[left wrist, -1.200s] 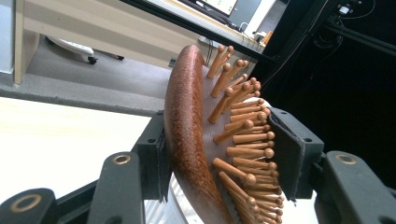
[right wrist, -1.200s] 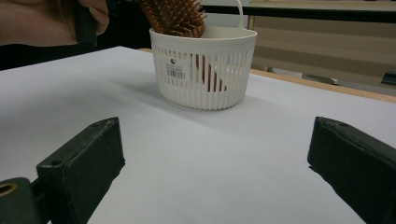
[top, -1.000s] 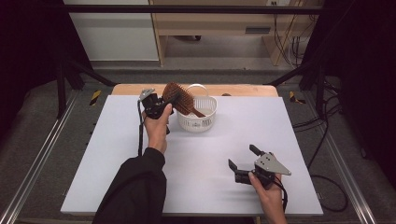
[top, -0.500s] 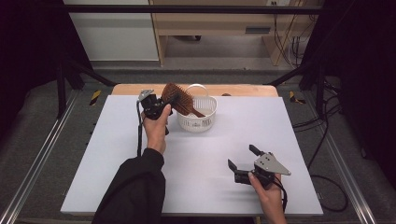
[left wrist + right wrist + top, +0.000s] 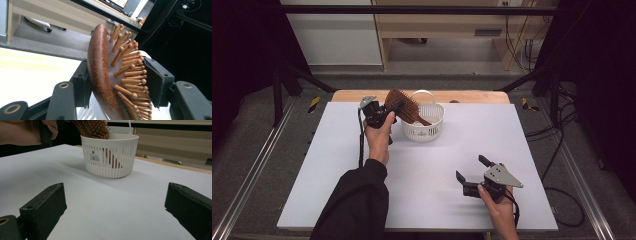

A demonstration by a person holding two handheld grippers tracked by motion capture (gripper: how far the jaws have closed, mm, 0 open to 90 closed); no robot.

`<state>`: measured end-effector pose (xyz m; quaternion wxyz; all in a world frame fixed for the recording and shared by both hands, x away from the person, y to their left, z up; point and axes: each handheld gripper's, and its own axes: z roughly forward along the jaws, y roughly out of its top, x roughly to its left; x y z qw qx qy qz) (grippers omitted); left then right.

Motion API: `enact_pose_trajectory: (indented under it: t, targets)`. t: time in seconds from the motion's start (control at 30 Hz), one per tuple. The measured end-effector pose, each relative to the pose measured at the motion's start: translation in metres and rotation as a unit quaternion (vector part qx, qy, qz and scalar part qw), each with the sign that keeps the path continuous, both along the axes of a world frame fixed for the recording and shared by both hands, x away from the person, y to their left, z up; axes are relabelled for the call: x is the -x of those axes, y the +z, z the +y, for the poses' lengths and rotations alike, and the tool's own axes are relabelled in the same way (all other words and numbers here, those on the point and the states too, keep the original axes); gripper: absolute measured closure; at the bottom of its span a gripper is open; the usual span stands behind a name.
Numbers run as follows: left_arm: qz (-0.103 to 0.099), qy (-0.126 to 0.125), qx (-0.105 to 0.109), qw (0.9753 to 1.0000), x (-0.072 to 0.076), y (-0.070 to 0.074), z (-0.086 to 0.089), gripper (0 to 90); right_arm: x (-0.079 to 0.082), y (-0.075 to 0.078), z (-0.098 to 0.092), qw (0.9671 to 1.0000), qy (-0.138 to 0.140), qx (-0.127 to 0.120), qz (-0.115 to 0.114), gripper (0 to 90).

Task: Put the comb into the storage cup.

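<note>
currently left gripper [image 5: 384, 111] pinches the wooden hairbrush [image 5: 404, 105] by its head, handle slanting down into the white basket [image 5: 431, 131] at the table's [image 5: 337, 165] far edge. right gripper [image 5: 476, 175] rests near the front, jaws spread, holding nothing.

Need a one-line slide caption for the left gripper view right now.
Left gripper closed on a wooden paddle hairbrush, its fingers clamping the brush head's back and bristle side.

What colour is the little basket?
White. The basket shows best in the right gripper view, with the brown hairbrush poking out.
</note>
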<state>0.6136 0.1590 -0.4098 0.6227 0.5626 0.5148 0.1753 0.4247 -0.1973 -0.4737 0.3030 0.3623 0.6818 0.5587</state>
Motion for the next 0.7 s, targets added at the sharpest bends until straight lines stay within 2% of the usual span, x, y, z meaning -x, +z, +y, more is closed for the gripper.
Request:
enact_pose_trajectory:
  t: [0.5, 0.7]
  targets:
    - [0.004, -0.001, 0.004, 1.0000, 0.0002, -0.0025, -0.0004, 42.9, -0.0001, -0.0002, 0.0008, 1.0000, 0.000, 0.002, 0.002, 3.7]
    - [0.010, 0.005, 0.004, 0.9999, 0.0001, -0.0019, -0.0005, 42.2, 0.0010, 0.0008, -0.0005, 1.0000, 0.001, -0.005, 0.001, 3.6]
